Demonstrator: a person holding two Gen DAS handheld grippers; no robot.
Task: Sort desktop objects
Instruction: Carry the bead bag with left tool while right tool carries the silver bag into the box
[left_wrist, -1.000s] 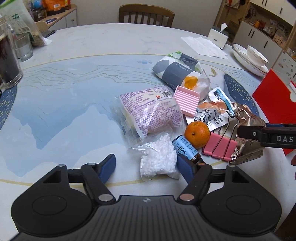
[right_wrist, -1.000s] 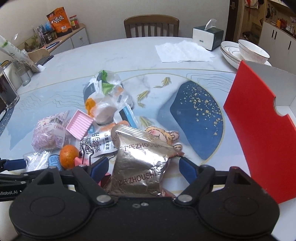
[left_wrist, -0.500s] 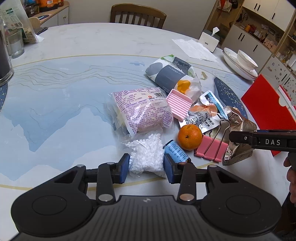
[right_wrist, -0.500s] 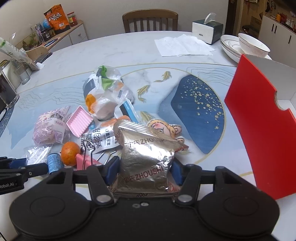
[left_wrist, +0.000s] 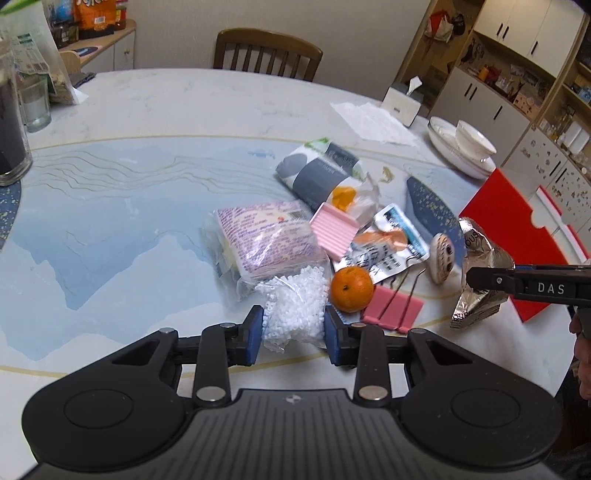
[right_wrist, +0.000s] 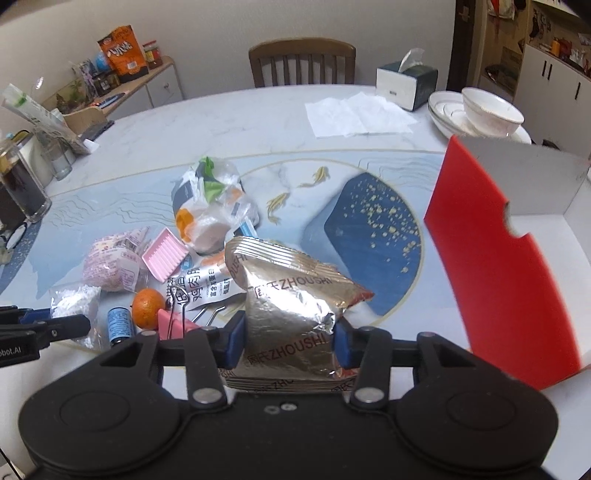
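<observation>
My left gripper (left_wrist: 293, 328) is shut on a clear bag of white beads (left_wrist: 295, 295) that rests on the table's near edge. An orange (left_wrist: 351, 288), a pink binder clip (left_wrist: 391, 308) and a small blue bottle (right_wrist: 119, 325) lie just right of it. My right gripper (right_wrist: 288, 339) has a silver foil packet (right_wrist: 291, 295) between its pads, held just off the table. Its jaws are closing and press the crumpled foil. A red and white box (right_wrist: 498, 266) stands open to its right.
Behind lie a purple-printed packet (left_wrist: 269, 240), a pink ridged tray (left_wrist: 334, 229), a white sachet (left_wrist: 384, 251), a grey-and-white bag (left_wrist: 321, 177) and a round face-printed item (left_wrist: 443, 256). Bowls on plates (left_wrist: 472, 144), a tissue box (right_wrist: 406, 79) and a dark jar (left_wrist: 11, 144) ring the table.
Both grippers went from open to closed: the left on the bead bag, the right on the silver packet. The right one then raised the packet a little, uncovering the round face-printed item.
</observation>
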